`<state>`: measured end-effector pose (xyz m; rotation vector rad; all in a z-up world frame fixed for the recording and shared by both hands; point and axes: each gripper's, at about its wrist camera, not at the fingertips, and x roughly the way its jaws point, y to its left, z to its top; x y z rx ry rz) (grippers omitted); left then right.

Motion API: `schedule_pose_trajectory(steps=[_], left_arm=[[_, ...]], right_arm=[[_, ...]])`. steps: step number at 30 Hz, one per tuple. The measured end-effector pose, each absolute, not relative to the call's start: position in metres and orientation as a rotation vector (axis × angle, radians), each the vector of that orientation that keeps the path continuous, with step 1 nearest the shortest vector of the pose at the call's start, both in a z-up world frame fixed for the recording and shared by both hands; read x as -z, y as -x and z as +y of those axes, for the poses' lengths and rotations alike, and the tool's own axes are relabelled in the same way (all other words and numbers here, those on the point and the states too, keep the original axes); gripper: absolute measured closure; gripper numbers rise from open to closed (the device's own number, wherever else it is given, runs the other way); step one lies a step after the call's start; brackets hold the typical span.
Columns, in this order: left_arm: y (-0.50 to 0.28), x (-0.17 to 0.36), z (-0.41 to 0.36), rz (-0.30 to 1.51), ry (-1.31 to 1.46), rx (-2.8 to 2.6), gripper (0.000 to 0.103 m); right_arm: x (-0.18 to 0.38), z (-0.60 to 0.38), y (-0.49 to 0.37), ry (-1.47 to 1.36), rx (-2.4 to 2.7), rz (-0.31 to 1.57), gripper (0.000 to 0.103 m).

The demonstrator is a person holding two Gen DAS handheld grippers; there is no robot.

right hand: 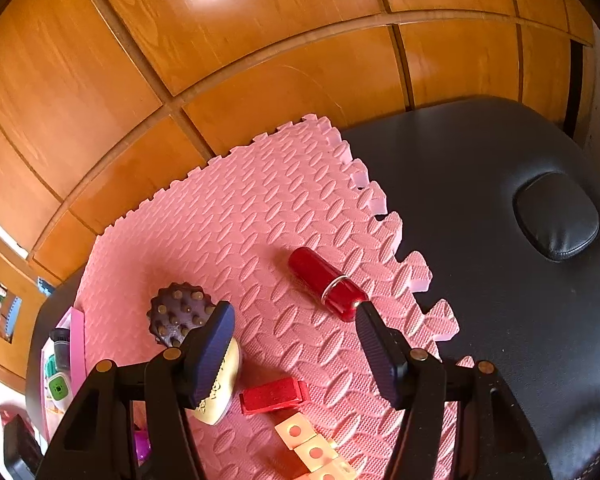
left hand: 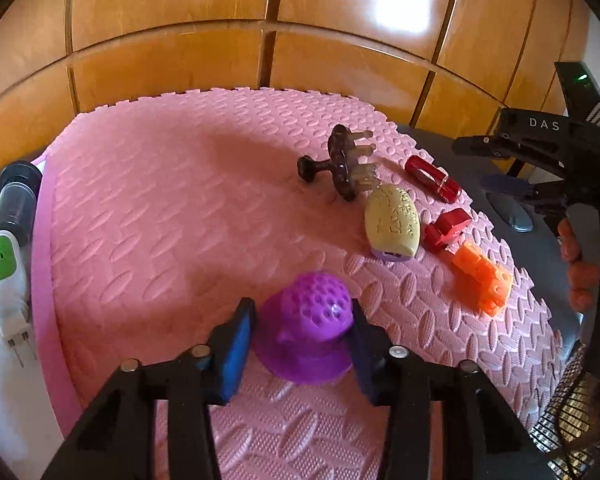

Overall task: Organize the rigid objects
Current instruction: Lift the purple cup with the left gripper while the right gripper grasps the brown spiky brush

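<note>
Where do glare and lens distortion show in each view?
Left wrist view: bright glare patches on the wooden cabinet doors, whose panel lines bow with the fisheye. Right wrist view: a glare patch near the top of the doors, and the orange block looks washed out.

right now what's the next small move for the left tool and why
Probably close the left tool on the purple dome. Its pads already flank the dome on both sides with small gaps, the dome sits upright on the pink mat, and nothing blocks the grip.
</note>
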<state>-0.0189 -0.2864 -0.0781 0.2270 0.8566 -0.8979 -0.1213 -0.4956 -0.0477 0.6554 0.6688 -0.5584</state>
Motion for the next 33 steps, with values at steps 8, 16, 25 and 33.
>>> schedule_pose_trajectory(steps=[8, 16, 25, 33], left_arm=[[0.025, 0.083, -0.286, 0.793, -0.252, 0.91, 0.058], [0.027, 0.084, -0.286, 0.783, -0.254, 0.911, 0.058], [0.026, 0.084, -0.283, 0.785, -0.232, 0.921, 0.058], [0.023, 0.082, -0.278, 0.791, -0.217, 0.933, 0.058]], right_arm=[[0.049, -0.489, 0.116, -0.623, 0.542, 0.687, 0.04], [0.054, -0.468, 0.098, -0.558, 0.409, 0.741, 0.04], [0.047, -0.437, 0.046, -0.421, 0.28, 0.809, 0.022], [0.066, -0.438, -0.01, -0.34, 0.286, 0.943, 0.022]])
